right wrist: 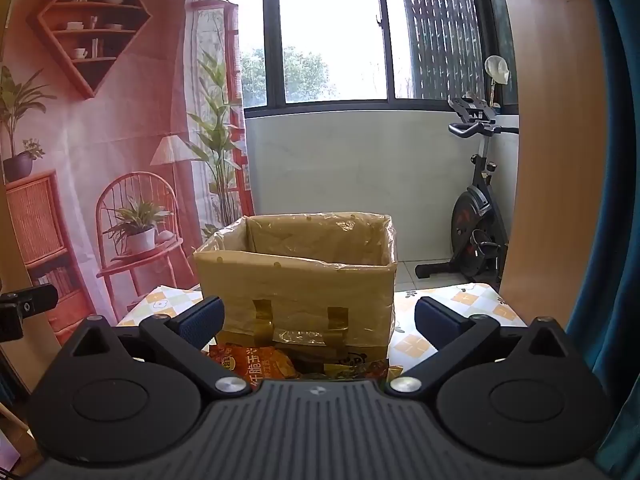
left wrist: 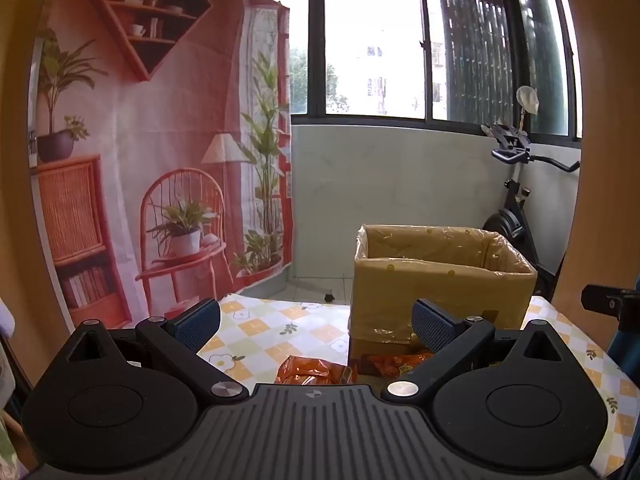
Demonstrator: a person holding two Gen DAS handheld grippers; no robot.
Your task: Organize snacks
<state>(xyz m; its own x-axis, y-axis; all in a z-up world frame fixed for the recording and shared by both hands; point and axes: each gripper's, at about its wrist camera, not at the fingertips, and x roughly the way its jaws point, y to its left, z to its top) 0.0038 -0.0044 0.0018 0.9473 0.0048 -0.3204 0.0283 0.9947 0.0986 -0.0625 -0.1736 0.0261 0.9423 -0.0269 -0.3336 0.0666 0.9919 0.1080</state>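
An open cardboard box point(left wrist: 440, 280) lined with clear plastic stands on the table, ahead and right of my left gripper point(left wrist: 316, 324), which is open and empty. Orange snack packets point(left wrist: 312, 372) lie on the cloth in front of the box, partly hidden by the gripper body. In the right wrist view the box point(right wrist: 296, 276) is straight ahead. My right gripper point(right wrist: 320, 320) is open and empty, with an orange snack bag point(right wrist: 256, 364) and other packets point(right wrist: 360, 368) lying low between its fingers, before the box.
The table has a checked floral cloth point(left wrist: 264, 332). A printed backdrop point(left wrist: 152, 140) hangs at the left. An exercise bike point(right wrist: 476, 208) stands on the floor at the back right. A black clamp point(left wrist: 612, 304) shows at the right edge.
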